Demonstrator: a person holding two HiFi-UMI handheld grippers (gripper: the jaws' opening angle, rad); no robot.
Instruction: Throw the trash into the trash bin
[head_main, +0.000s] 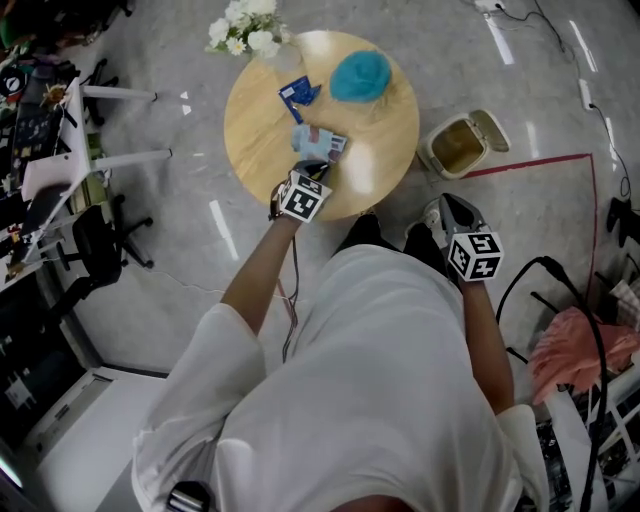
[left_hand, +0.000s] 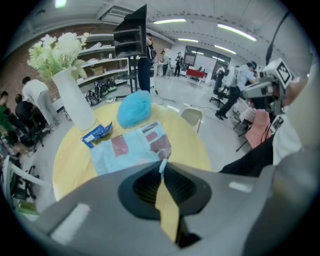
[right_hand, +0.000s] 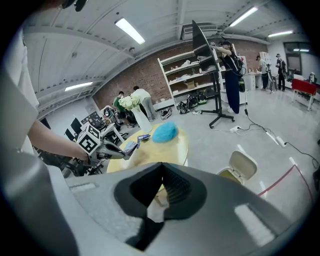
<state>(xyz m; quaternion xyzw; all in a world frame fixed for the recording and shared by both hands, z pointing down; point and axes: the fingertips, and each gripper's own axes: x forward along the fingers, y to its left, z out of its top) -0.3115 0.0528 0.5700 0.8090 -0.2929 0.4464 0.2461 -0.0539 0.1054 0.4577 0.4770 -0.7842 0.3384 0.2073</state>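
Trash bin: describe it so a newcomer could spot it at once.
Find the round wooden table. On the floor right of it in the head view, by a red floor line, sits the trash bin. Cream, lid flipped open, unlike anything nearby.

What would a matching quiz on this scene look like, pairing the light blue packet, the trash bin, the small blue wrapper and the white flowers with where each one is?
Things:
1. light blue packet
2. trash bin
3. small blue wrapper
4. white flowers

Places:
A. on the floor, lid open
B. lying loose on the round table
C. pinched in the left gripper
D. standing at the table's far edge

Pairs: 1-C, 2-A, 3-B, 4-D
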